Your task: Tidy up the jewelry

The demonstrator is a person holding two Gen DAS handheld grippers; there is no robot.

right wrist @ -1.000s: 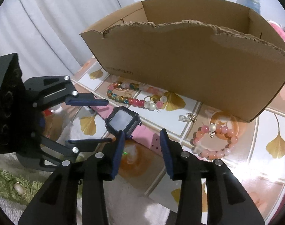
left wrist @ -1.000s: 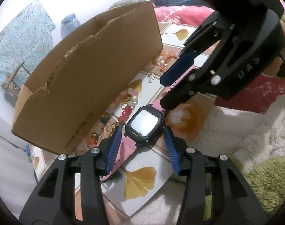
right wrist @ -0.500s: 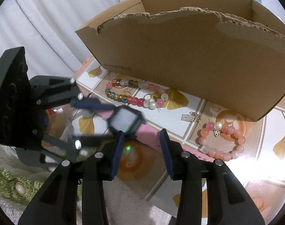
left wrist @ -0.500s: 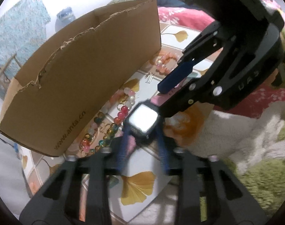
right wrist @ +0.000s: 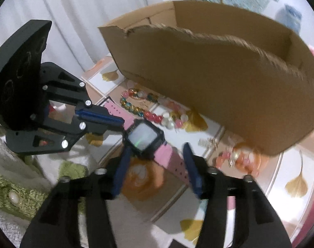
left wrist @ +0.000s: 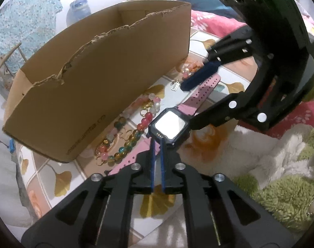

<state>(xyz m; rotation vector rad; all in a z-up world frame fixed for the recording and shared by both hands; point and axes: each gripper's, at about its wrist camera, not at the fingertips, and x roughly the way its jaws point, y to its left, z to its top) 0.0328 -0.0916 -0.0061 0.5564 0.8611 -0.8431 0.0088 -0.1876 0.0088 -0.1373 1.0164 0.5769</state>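
**Watch pinched by its strap beside the torn box**

Grippers flank a pink-strapped watch point(left wrist: 171, 125) on the tiled, ginkgo-printed table point(left wrist: 64, 177) as I work the rig remotely. My left gripper point(left wrist: 157, 142) has just been closing, and its blue fingers point(left wrist: 152, 161) now stand nearly together, clamped on the strap right below the square black watch case; in the right wrist view the same fingers meet at the strap's near end, just left of the case point(right wrist: 144, 136). My right gripper point(right wrist: 155, 155) has just been opening: its jaws stand apart on either side of the other half of the strap, which runs between them, and I see neither pad pressing on it. The motion blur there keeps me from judging any light contact.

The watch lies face up near the table's front edge, just in front of a cardboard box point(left wrist: 99, 78) with a ragged torn rim. Between watch and box a multicoloured bead bracelet point(left wrist: 123, 142) rests on the tiles, touching or nearly touching the box wall. Farther along the box, near its corner, sits a pink bead bracelet point(right wrist: 237, 159), with a small metal charm point(right wrist: 207, 143) just beside it. A green shaggy rug point(left wrist: 280, 198) borders the table.
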